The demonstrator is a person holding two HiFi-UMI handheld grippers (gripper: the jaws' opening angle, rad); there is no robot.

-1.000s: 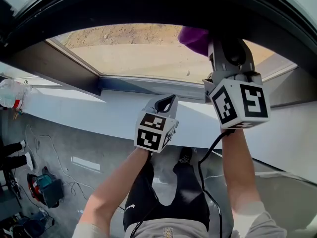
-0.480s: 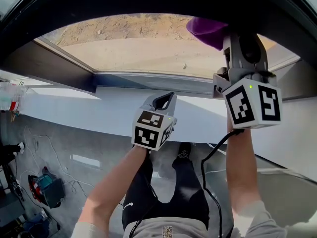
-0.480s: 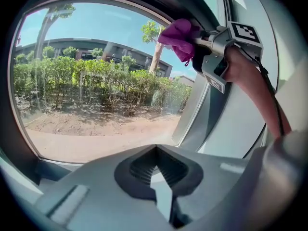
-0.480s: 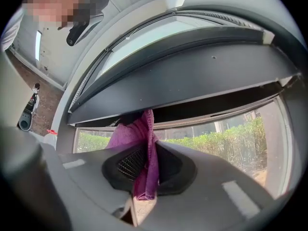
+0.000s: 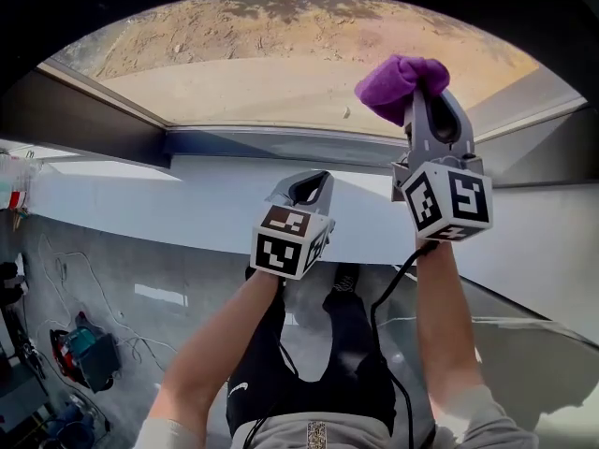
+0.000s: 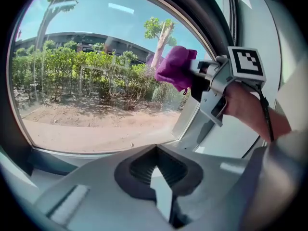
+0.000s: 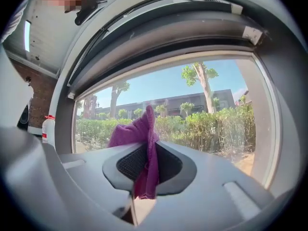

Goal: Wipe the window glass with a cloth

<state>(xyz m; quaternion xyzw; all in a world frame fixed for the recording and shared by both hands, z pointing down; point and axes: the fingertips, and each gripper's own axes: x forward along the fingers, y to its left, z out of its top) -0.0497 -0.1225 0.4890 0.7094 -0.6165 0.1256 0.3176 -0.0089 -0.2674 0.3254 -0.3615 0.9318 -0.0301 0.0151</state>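
As the right gripper (image 5: 418, 101) is held up at the near right, its jaws are seen clamped on the purple cloth (image 5: 401, 80). A fold is pinched between the pads (image 7: 129, 163) and the bunched bulk stands proud of the tips. It is up against or just short of the window glass (image 5: 253, 73); contact cannot be settled from these views. The cloth is judged soft, light and limp: it should flatten and drag easily, yet could be tugged out of a shallow pinch, so a deep hold through the middle of the wad is thought best. Lower and to the left, the left gripper (image 5: 309, 190) is carried with its jaws closed together and nothing between them. Underfoot at the near left, a grey floor (image 5: 122, 269) with loose cables (image 5: 84, 297) is made out. Beyond the grippers a white sill (image 5: 140, 199) is crossed, then a dark frame (image 5: 84, 115), then the pane itself, which is hard, smooth and breakable, so only moderate pressure is called for. A small speck (image 5: 344, 112) is noted low on the glass. Farther off, sandy ground (image 5: 281, 26), hedges (image 6: 72, 71) and trees (image 7: 202, 78) are seen outside.
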